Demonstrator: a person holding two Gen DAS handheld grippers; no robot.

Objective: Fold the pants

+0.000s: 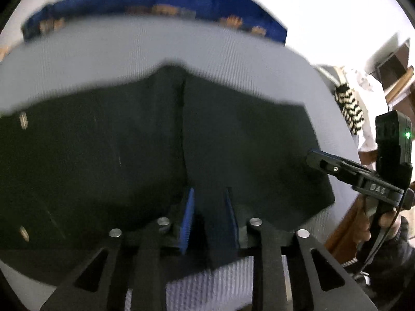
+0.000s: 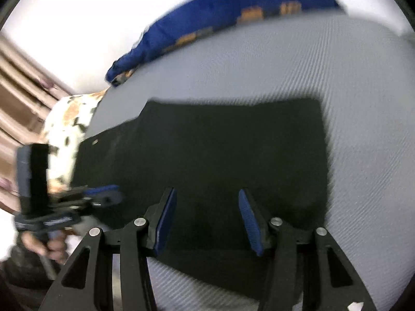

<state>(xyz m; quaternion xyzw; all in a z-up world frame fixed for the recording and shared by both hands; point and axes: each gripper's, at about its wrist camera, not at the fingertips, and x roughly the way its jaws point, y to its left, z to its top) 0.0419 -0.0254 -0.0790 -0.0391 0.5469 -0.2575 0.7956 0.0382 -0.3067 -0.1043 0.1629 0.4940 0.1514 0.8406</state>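
Left tongs (image 1: pixel 210 207) tilt steeply down over the black pants (image 1: pixel 129 155), blue pads narrowly parted with dark cloth between them (pinched or not, I cannot tell). Right tongs (image 2: pixel 206 217) point down likewise, jaws about half open, holding nothing. Pants lie folded flat on the grey bed (image 2: pixel 337 77).

The pants (image 2: pixel 207 155) lay spread flat on the bed sheet (image 2: pixel 363 103), with a patterned pillow (image 2: pixel 220 18) beyond them at the sheet's far edge. Both grippers hung above the near hem, the left gripper (image 1: pixel 210 212) left of the right gripper (image 2: pixel 206 217), their jaws apart.
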